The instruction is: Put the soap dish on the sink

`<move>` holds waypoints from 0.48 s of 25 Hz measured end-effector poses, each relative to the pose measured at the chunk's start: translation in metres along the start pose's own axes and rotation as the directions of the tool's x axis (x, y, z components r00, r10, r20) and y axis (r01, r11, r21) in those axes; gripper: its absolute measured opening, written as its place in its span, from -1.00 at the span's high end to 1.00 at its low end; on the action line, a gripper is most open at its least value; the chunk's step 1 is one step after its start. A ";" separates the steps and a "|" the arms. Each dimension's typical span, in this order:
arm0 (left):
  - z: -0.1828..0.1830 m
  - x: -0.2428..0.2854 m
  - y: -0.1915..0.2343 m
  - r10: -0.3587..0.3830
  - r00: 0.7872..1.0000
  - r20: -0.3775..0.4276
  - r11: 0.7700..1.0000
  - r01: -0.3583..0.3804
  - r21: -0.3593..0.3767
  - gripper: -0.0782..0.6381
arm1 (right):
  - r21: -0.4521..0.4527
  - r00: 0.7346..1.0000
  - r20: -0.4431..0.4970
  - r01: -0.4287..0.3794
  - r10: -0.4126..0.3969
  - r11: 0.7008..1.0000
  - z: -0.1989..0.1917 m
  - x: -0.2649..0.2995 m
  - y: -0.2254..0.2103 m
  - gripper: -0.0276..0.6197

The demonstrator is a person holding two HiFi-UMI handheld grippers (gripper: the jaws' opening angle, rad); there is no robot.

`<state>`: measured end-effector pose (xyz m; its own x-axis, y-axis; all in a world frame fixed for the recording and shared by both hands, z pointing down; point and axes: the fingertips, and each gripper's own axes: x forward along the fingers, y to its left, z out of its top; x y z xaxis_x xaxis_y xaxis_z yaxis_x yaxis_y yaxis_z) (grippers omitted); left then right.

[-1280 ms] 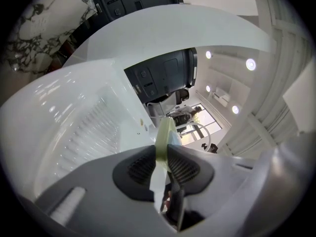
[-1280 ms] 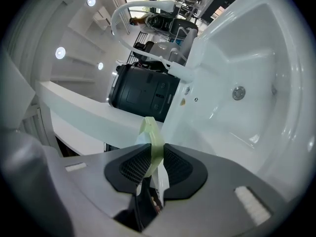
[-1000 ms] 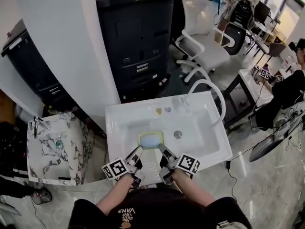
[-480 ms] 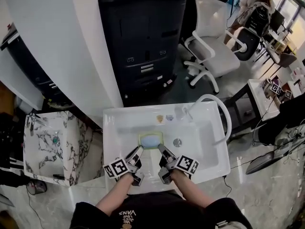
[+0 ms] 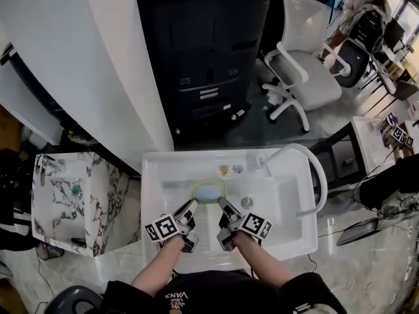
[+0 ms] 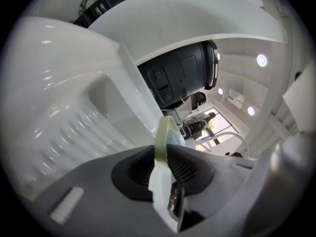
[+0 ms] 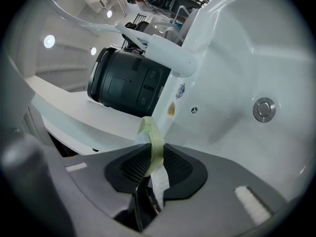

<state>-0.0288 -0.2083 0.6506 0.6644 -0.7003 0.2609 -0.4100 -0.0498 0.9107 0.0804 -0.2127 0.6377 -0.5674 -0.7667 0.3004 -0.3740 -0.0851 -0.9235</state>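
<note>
Pale marble flooring runs along the bottom of the head view. At the left edge a marble-patterned basin [image 5: 65, 205] stands well apart from the work. Above it, a white column [image 5: 85, 57] slants across the upper left, with a black cabinet [image 5: 203, 57] just beside it at top centre.

Below the cabinet, the white sink [image 5: 156, 182] fills the middle of the frame. The left gripper [image 5: 191, 206] reaches over the sink's near rim with its marker cube close to the person's forearm. In the left gripper view, its ribbed pads [image 6: 140, 169] are pressed from both sides on the thin pale-green rim of the soap dish [image 6: 163, 135], with the sink's ridged inner wall [image 6: 69, 132] behind it.

In the head view the soap dish [image 5: 208, 191] is inside the sink's bowl, near the back wall, with a pale blue bar of soap [image 5: 208, 193] in it. No view shows whether its base touches the bowl. The right gripper [image 5: 222, 206] mirrors the left on the dish's other near corner. In the right gripper view, its jaws are likewise clamped on the green rim [image 7: 150, 137].

Right of the dish lies the round metal drain [image 5: 247, 203], also visible in the right gripper view [image 7: 263, 109]. A white faucet [image 5: 262, 160] with a curved hose [image 5: 313, 165] stands at the sink's back right corner. At the upper right there is a white office chair [image 5: 304, 70].
</note>
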 end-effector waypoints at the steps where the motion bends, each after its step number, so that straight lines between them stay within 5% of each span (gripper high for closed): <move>1: 0.000 0.002 0.002 0.003 1.000 -0.002 1.000 -0.003 0.001 0.44 | 0.000 1.000 -0.002 0.003 -0.003 1.000 0.001 0.002 -0.002 0.68; 12: -0.001 0.024 0.018 0.039 0.999 -0.016 0.999 -0.039 -0.012 0.44 | 0.002 0.999 -0.010 0.041 -0.041 0.999 0.012 0.014 -0.023 0.67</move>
<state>-0.0194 -0.2249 0.6738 0.6576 -0.6904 0.3014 -0.4282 -0.0134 0.9036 0.0902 -0.2296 0.6607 -0.5587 -0.7563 0.3405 -0.3954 -0.1180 -0.9109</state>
